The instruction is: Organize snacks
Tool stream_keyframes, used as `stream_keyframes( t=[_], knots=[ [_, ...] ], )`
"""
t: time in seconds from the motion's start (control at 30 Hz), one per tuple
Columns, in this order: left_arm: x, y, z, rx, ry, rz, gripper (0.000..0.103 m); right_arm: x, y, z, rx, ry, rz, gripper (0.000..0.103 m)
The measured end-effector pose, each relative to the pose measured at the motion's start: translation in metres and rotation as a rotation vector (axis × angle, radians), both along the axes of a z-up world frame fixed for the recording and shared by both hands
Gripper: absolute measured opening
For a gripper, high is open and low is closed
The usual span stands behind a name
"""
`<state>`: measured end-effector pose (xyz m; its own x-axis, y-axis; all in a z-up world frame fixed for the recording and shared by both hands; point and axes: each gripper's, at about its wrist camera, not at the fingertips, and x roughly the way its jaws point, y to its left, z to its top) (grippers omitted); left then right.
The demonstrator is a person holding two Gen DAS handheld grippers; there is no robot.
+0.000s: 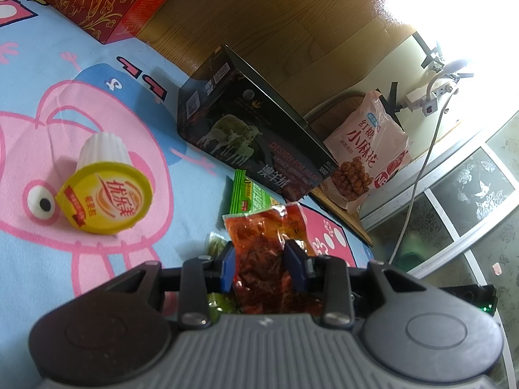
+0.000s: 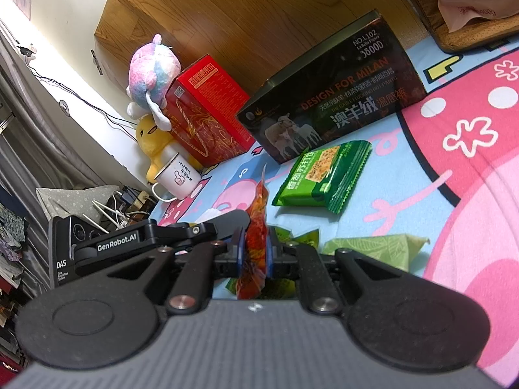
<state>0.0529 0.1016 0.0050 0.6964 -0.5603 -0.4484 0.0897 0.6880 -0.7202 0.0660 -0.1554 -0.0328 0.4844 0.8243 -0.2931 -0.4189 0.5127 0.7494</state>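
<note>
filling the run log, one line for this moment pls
left gripper: shut on red snack packet | right gripper: shut on same packet | green cracker pack: on blanket

- Left gripper (image 1: pixel 263 267): matte black linkage arms, blue rubber finger pads (image 1: pixel 227 267), silver round-head screws at the pivots, ribbed grey housing behind the pads.
- Right gripper (image 2: pixel 256 253): same black linkage, blue pads, silver screws; a black module left of it lettered "GenRobot.AI" and "DAS".

The dark box (image 2: pixel 331 97) at the upper centre of the right wrist view reads "DESIGN FOR MILAN", "NO.L102" and "3800D". The black camera unit (image 2: pixel 107 243) at lower left reads "GenRobot.AI" and "DAS".
</note>
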Motion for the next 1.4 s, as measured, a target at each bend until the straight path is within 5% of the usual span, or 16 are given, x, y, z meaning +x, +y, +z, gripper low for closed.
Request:
stream_keyframes(
  t=[1.0, 1.4],
  knots=[
    [0.003, -0.004, 0.019, -0.023, -0.015, -0.001, 0.032, -0.001, -0.006, 0.017, -0.009, -0.060, -0.012, 0.015],
    [0.085, -0.014, 0.077, 0.026, -0.061, -0.056, 0.034, 0.044, -0.014, 0.055, 0.013, -0.154, -0.074, 0.015]
  ],
)
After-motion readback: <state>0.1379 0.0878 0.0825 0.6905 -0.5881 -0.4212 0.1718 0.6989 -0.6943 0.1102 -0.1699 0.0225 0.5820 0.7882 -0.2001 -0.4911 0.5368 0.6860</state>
